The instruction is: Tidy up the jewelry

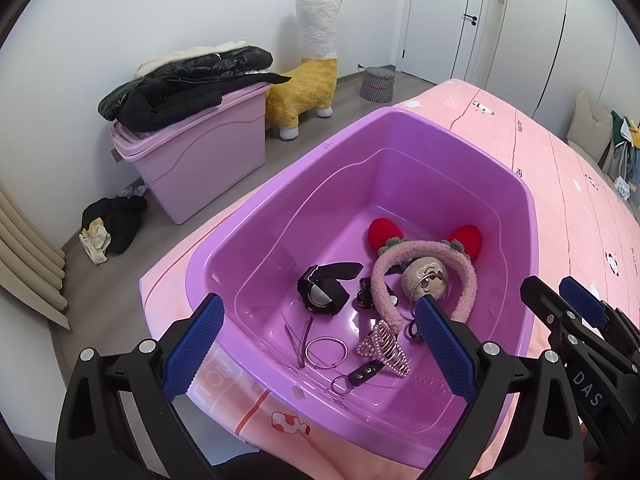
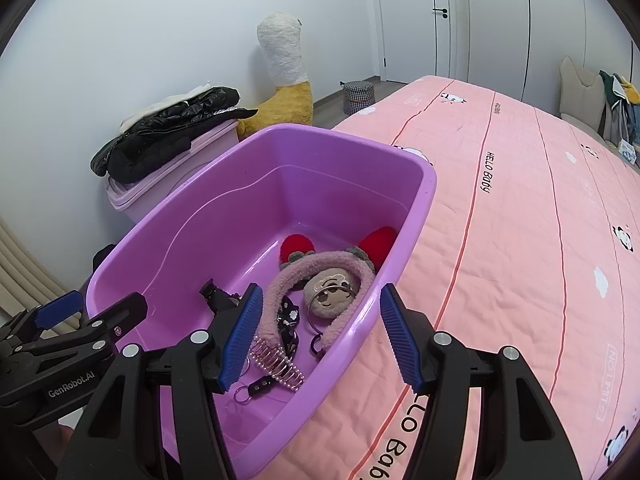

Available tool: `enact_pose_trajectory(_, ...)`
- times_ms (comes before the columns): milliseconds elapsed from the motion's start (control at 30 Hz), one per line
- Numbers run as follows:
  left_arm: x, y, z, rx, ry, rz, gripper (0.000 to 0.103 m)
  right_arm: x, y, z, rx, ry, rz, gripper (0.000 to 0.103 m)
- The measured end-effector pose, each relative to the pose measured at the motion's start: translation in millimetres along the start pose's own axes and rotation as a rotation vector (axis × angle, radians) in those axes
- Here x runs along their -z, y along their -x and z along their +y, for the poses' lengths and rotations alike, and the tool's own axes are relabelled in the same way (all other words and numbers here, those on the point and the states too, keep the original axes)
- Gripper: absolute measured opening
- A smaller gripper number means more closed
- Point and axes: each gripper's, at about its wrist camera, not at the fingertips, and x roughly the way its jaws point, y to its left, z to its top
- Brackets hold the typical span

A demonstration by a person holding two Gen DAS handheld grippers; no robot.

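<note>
Both hand-held grippers, left (image 1: 316, 344) and right (image 2: 320, 336), gape empty over tub (image 1: 256, 216); approach bangle (image 1: 325, 352) low, pinch its rim.

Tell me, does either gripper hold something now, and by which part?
Nothing is held. The left gripper and the right gripper are both open above the purple tub.
</note>
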Motion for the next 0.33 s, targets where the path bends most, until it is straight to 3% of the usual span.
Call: enact_pose_trajectory(333, 0.7, 0.9, 2.9, 0.001, 0.013, 0.008, 0.095, 3.8, 2.7, -3.7, -0.007, -0.01, -0.002, 0.059)
